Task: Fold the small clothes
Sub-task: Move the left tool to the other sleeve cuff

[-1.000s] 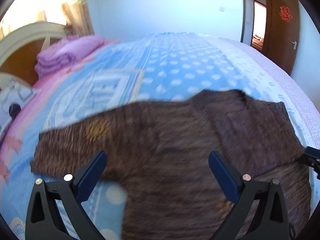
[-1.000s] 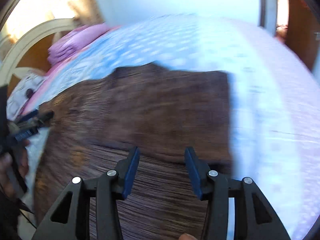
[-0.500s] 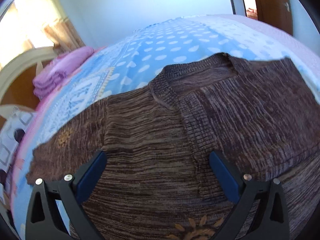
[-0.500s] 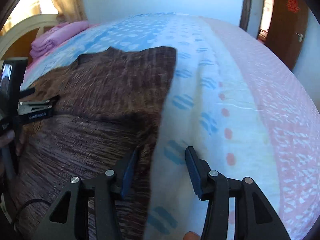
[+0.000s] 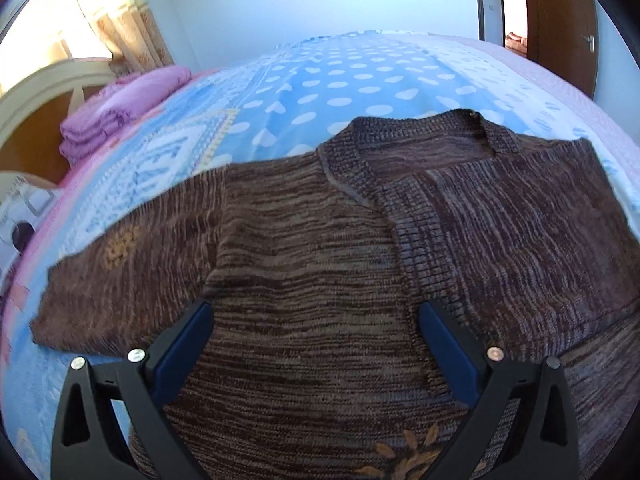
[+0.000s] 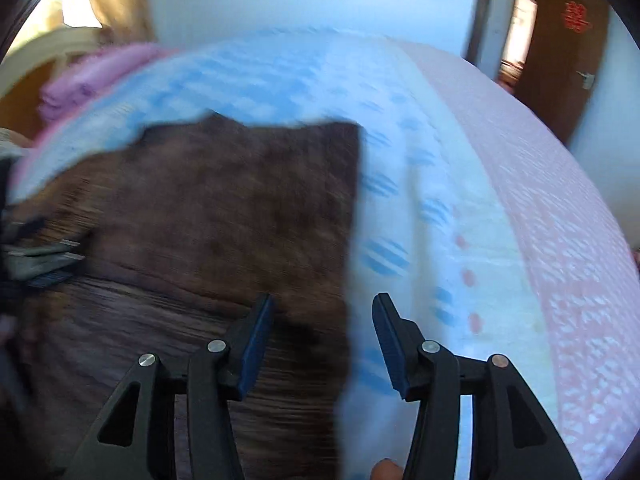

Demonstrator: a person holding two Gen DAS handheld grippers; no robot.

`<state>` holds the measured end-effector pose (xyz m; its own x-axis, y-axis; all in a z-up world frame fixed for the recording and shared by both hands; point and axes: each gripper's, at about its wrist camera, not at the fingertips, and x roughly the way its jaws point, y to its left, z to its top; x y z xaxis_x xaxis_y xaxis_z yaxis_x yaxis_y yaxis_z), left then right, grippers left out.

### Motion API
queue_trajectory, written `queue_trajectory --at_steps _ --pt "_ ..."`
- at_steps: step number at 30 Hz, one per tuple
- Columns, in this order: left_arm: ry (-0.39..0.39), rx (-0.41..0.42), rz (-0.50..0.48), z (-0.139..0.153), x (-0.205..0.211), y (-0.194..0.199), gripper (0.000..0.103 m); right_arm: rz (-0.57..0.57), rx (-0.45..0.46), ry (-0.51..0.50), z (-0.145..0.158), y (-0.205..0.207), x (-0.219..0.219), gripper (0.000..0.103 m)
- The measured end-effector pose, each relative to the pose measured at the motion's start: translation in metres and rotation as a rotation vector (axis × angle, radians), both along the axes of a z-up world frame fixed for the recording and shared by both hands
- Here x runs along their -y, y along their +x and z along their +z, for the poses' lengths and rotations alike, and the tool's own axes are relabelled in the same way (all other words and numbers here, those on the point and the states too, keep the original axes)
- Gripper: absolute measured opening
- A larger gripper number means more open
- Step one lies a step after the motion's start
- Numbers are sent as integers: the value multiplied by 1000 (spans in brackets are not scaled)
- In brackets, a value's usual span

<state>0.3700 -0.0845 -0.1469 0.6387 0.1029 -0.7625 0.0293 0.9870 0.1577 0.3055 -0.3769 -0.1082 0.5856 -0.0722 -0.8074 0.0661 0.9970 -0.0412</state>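
A brown knitted cardigan [image 5: 320, 248] is lying flat on the blue dotted bedspread [image 5: 340, 76]. The left gripper [image 5: 316, 344] is hovering with its fingers spread wide and gripping nothing, the knit filling the gap toward twelve o'clock. The right gripper [image 6: 324, 336] is standing half-open and empty, straddling the cardigan's three o'clock edge.

You have a coarse, ribbed brown knit cardigan [image 5: 320, 248], matt and fuzzy, on a smooth printed cotton bedsheet [image 5: 340, 80]. Each tool [image 5: 316, 344] has matt black plastic arms, blue rubbery pads [image 6: 256, 344] and shiny metal screws. The door [image 5: 560, 20] looks like satin brown wood.
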Motion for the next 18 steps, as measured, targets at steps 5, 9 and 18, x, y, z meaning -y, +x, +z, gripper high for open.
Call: queue_trajectory --at_steps 5,9,18 --pt "-38 -7 0 -2 -2 0 103 -45 2 -15 12 -15 13 52" --pt "-21 6 -2 -1 1 -2 103 1 119 25 40 -5 -11 52" --pt "-94 15 15 16 -44 -28 103 -35 -6 -56 -7 31 0 53"
